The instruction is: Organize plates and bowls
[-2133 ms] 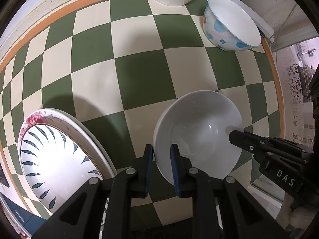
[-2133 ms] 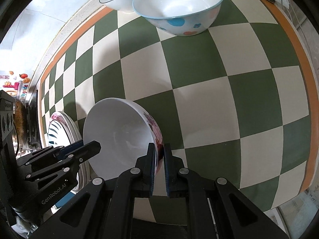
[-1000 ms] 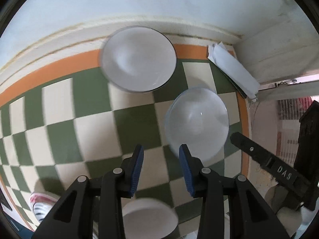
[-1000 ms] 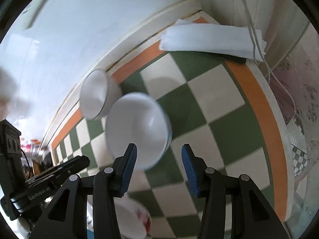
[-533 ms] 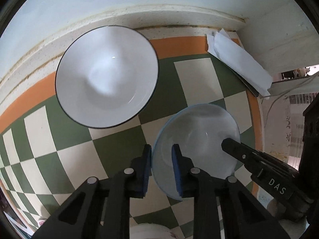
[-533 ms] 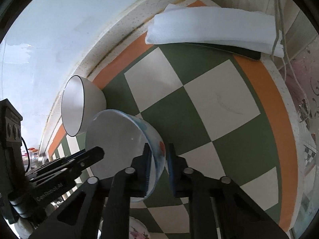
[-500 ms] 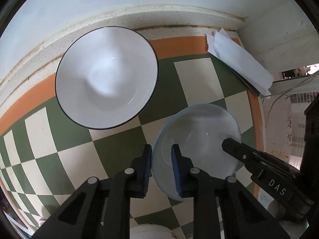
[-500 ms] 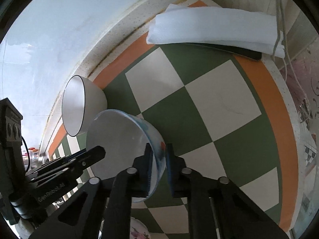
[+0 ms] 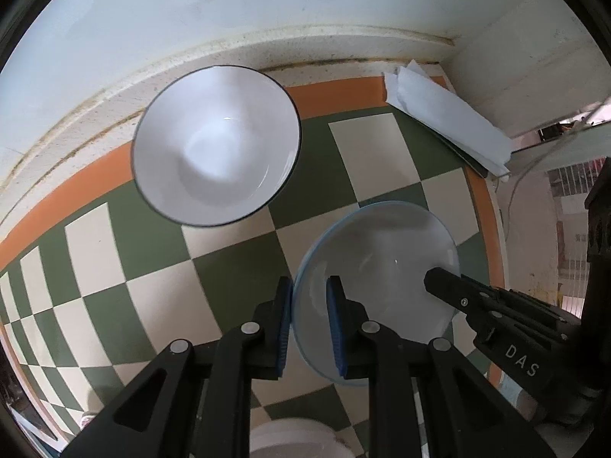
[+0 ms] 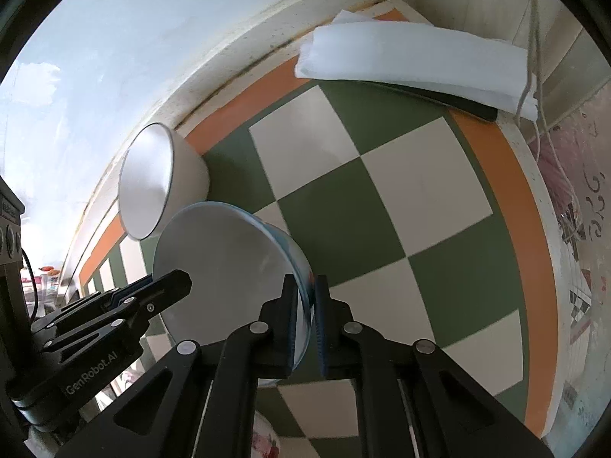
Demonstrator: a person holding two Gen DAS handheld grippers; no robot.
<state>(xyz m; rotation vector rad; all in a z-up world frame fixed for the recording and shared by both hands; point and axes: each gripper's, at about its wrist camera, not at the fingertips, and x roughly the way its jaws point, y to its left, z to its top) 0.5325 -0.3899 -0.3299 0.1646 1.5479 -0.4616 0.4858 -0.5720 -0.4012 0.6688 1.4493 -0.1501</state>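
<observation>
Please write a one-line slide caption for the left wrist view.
Both tools grip the blue-rimmed bowl beside a black-rimmed white bowl.

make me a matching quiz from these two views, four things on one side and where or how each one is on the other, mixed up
Things:
1 blue-rimmed bowl
2 dark-rimmed bowl
3 folded white cloth
4 checked mat

Places or states:
a in the far corner
b free by the wall
c under both bowls
d rim pinched by the left gripper and the right gripper

Pairs: 1-d, 2-b, 3-a, 4-c
</observation>
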